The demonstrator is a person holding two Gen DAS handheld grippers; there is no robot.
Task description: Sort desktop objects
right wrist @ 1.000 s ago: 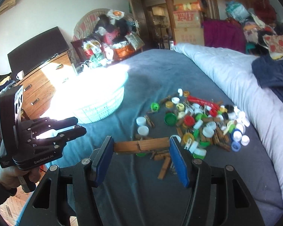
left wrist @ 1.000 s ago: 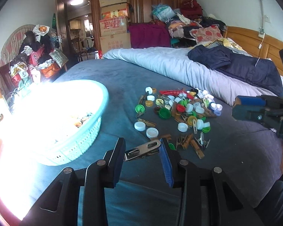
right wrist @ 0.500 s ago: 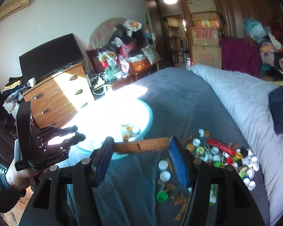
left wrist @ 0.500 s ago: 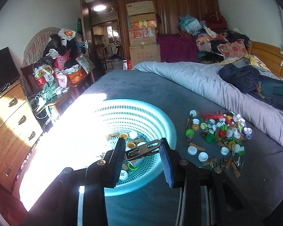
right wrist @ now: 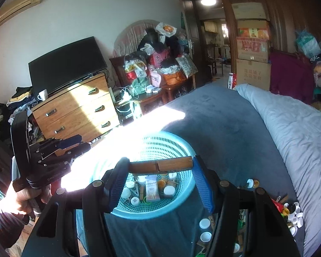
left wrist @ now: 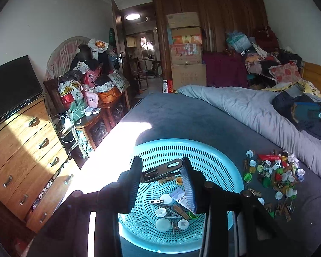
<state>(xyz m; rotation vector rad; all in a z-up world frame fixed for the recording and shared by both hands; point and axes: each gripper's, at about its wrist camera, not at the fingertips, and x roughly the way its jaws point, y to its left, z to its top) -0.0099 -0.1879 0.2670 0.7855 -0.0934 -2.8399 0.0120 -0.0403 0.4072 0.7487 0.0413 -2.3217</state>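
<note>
Left gripper (left wrist: 162, 171): jaws partly closed, clamped on a metal clip (left wrist: 160, 170) held crosswise between the pads, tilted, over the turquoise perforated basket (left wrist: 222, 167). Right gripper (right wrist: 160, 167): jaws about half open, clamped on a wooden clothespin (right wrist: 160, 166) held lengthwise across the gap, likewise over the basket (right wrist: 182, 143). Basket: on the dark blue bedcover (left wrist: 182, 115), part in bright sunlight; inside, white bottle caps (left wrist: 163, 224), clothespins, a small printed packet (right wrist: 152, 188). Unsorted pile (left wrist: 274, 175) of coloured caps, clips and pegs: on the bedcover just right of the basket. Left gripper also seen from the right wrist (right wrist: 75, 144), gripped by a hand (right wrist: 17, 199) in a dark sleeve. Surroundings: wooden chest of drawers (right wrist: 79, 111), black television (right wrist: 64, 62), stacked cardboard boxes (left wrist: 186, 49), grey quilt (left wrist: 246, 107).
</note>
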